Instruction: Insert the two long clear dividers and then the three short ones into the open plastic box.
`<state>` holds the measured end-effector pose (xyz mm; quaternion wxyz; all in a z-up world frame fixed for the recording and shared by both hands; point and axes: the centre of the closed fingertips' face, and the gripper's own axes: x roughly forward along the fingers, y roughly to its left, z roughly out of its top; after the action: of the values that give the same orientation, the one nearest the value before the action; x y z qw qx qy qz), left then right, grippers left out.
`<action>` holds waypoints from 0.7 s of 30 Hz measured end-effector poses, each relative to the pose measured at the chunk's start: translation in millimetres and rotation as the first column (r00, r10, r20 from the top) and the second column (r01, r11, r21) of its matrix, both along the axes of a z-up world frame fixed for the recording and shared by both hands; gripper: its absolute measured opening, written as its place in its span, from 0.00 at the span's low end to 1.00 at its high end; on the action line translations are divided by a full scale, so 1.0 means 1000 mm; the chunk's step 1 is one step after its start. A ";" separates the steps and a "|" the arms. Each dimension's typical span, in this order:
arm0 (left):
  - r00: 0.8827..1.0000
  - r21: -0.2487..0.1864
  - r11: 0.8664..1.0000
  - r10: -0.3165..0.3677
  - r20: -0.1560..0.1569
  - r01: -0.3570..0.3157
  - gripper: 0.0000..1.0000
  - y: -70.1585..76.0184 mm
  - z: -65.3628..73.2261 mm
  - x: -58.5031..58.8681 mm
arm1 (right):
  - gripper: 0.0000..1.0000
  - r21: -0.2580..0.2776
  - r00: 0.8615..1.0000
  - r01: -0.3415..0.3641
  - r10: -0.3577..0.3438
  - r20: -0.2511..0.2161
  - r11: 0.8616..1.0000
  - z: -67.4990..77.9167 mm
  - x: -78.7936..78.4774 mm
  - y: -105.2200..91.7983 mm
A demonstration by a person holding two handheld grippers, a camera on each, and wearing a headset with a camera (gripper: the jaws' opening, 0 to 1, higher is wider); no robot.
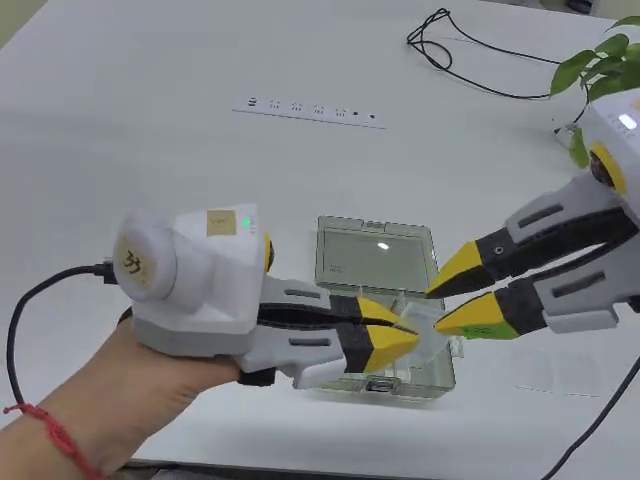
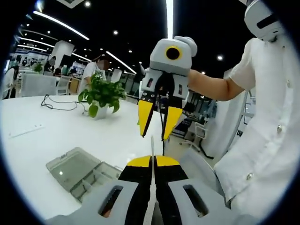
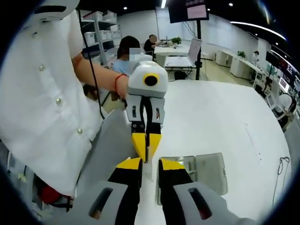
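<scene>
White bench (image 1: 150, 150), one open plastic box (image 1: 420, 386); my left gripper (image 1: 402, 331) pinches one clear divider (image 1: 432, 342), my right gripper (image 1: 437, 310) parted, empty.

Open-plan ofc; desks (image 3: 180, 60), ceil. lights (image 2: 60, 25)

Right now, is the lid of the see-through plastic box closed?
No, the clear plastic box has its flat lid swung open, lying on the white table behind it.
</scene>
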<state>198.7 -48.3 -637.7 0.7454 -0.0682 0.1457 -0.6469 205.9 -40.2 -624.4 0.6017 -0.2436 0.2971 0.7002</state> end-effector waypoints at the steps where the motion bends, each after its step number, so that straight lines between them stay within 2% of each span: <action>1: 1.000 -0.007 1.000 -0.002 -0.003 0.002 0.00 0.000 0.001 -0.001 | 0.13 0.002 1.000 -0.006 0.006 -0.012 1.000 0.000 -0.001 0.001; 2: 1.000 -0.011 1.000 -0.006 -0.002 0.006 0.00 0.000 0.002 -0.002 | 0.12 0.004 1.000 -0.012 0.012 -0.023 1.000 0.000 -0.003 0.001; 3: 1.000 -0.017 1.000 -0.015 0.018 0.016 0.00 0.000 0.003 -0.003 | 0.11 0.008 0.999 -0.022 0.022 -0.040 1.000 0.000 -0.005 0.001; 7: 0.999 -0.029 0.999 -0.028 0.025 0.029 0.00 -0.001 0.005 -0.005 | 0.09 0.009 0.996 -0.052 0.052 -0.071 0.999 0.000 -0.011 0.005; 13: 0.999 -0.044 0.999 -0.021 0.029 0.022 0.00 0.000 0.006 -0.005 | 0.04 -0.004 0.993 -0.083 0.082 -0.083 0.997 -0.002 -0.016 0.007; 21: 1.000 -0.047 0.999 -0.012 0.026 0.013 0.00 0.002 0.004 -0.006 | 0.03 -0.003 0.991 -0.096 0.095 -0.089 0.995 -0.003 -0.019 0.010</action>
<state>192.8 -45.8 -633.4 0.7412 -0.0767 0.1213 -0.6557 187.2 -30.3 -627.2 0.5527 -0.2283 0.3143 0.7373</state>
